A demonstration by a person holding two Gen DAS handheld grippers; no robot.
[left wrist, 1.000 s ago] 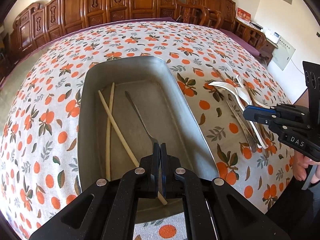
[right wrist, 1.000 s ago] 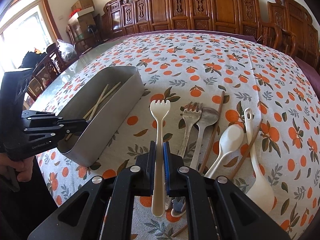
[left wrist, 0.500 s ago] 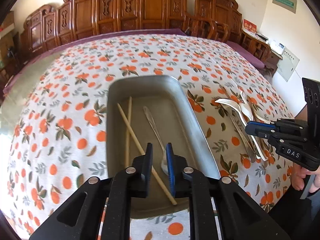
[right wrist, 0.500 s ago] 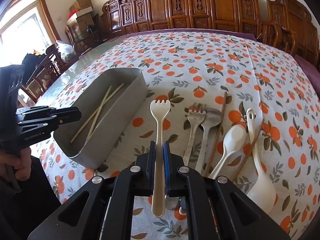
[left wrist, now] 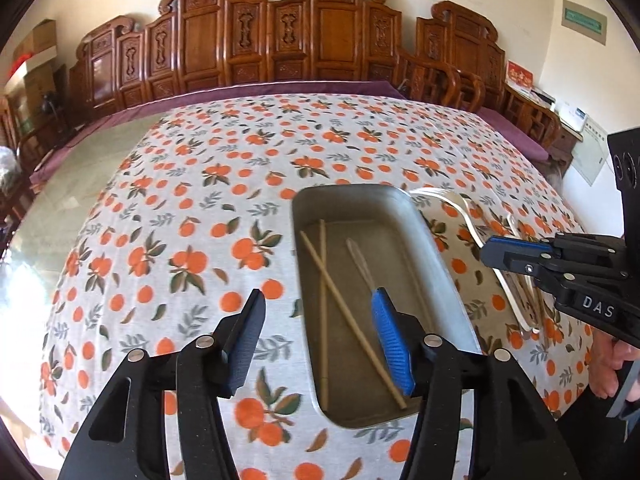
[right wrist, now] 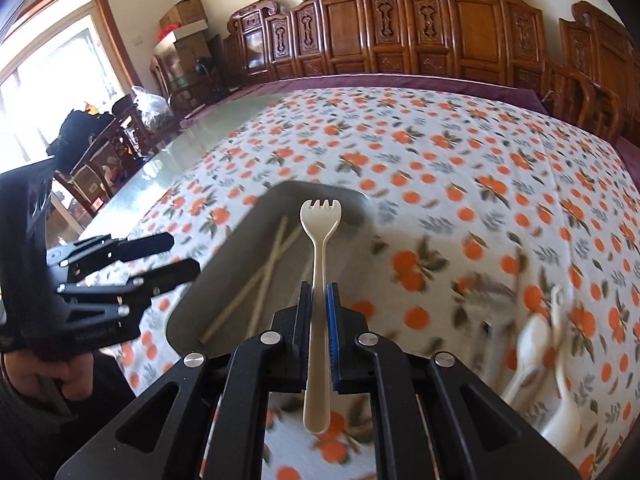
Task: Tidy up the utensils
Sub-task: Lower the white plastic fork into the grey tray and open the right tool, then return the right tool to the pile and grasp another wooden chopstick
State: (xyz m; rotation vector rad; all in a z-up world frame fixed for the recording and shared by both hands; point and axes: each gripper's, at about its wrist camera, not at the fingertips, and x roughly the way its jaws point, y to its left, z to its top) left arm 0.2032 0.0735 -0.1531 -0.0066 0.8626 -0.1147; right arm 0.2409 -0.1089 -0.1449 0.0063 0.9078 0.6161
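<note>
A grey metal tray (left wrist: 442, 264) sits on the orange-print tablecloth and holds two wooden chopsticks (left wrist: 336, 300) and a metal utensil (left wrist: 360, 258). My left gripper (left wrist: 320, 332) is wide open and empty, raised over the tray's near left edge. My right gripper (right wrist: 319, 312) is shut on a cream plastic fork (right wrist: 319, 240), held above the tray (right wrist: 224, 280), tines pointing away. In the left wrist view the right gripper (left wrist: 490, 250) and the fork (left wrist: 452, 202) show just right of the tray.
More utensils lie on the cloth right of the tray: white spoons (right wrist: 552, 364) and a metal fork (right wrist: 484, 292), blurred. Carved wooden chairs (left wrist: 280, 44) line the table's far side. A bare glass table strip (right wrist: 168, 168) lies to the left.
My left gripper let go of the metal utensil in the tray, opened wide and pulled back to the left. My right gripper carried the fork left, over the tray.
</note>
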